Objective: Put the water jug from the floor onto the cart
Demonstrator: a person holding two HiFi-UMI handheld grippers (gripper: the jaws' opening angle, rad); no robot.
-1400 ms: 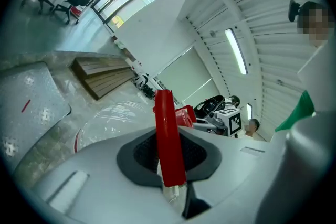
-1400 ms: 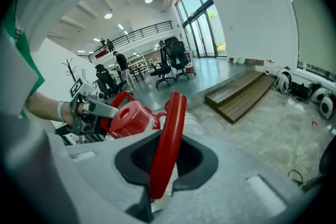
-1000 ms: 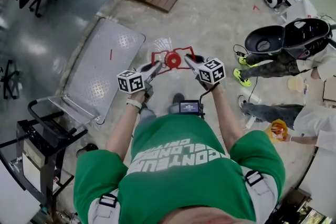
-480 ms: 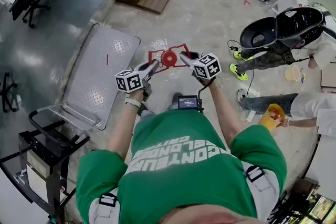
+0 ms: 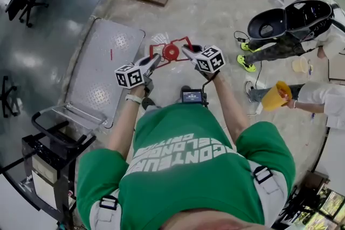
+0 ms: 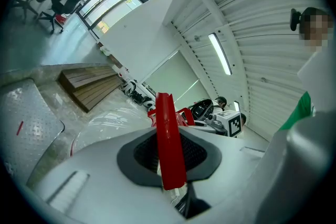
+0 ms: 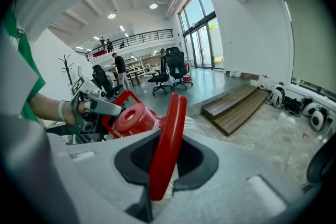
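Head view: the jug is carried between the left tongs and right tongs, just beside the cart, not on it. Left gripper view: the tongs are clamped on its red handle. Right gripper view: the tongs are clamped on the opposite handle.

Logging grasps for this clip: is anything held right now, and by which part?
The water jug, by its red handle frame: left gripper clamped on the frame's left bar, right gripper on its right bar.
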